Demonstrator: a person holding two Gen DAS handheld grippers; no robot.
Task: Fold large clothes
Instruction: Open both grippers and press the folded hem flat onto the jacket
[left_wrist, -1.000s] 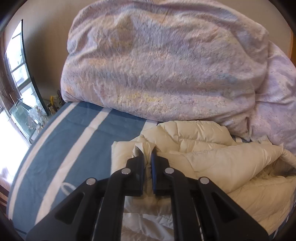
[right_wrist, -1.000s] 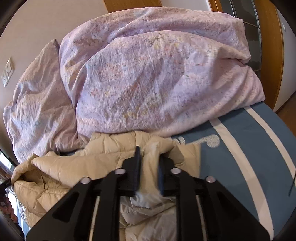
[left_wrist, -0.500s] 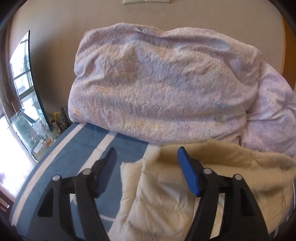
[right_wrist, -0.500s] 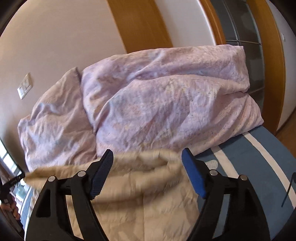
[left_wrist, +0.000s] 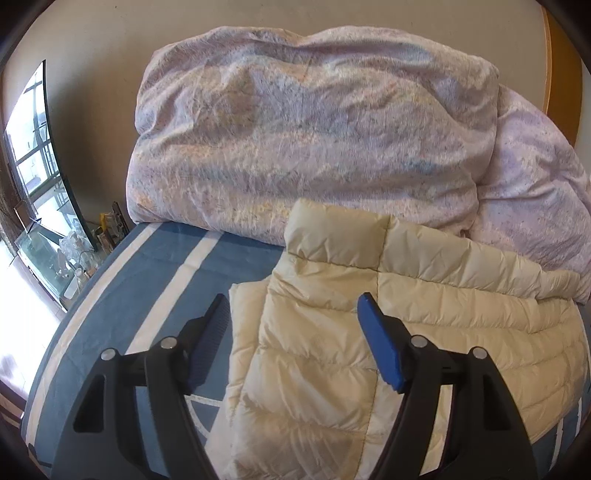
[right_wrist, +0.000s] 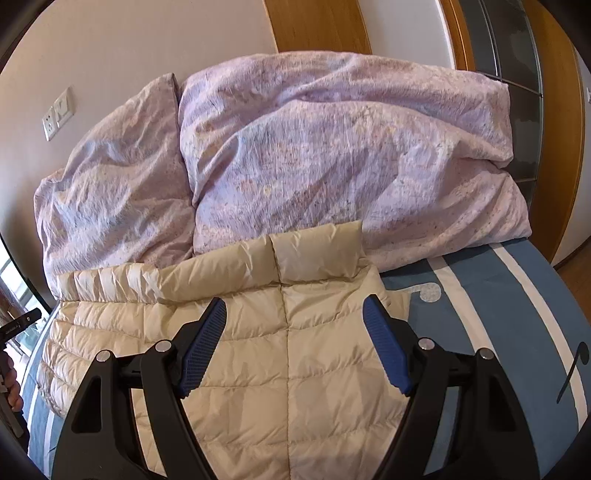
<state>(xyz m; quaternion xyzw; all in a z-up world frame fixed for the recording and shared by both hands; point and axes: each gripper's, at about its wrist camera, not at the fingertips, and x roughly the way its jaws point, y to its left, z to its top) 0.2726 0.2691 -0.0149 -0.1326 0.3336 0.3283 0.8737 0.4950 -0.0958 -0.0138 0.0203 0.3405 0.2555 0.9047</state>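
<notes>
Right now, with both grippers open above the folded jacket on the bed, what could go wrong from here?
1. The puffy cream jacket lies free under the open right gripper; its springy filling may push the fold open again.
2. The jacket's collar rests against the pink duvet, so the next grab could catch duvet cloth too.
3. The left gripper, its jaws opening, hangs over the jacket's edge; a careless pinch there may take only one layer.
</notes>
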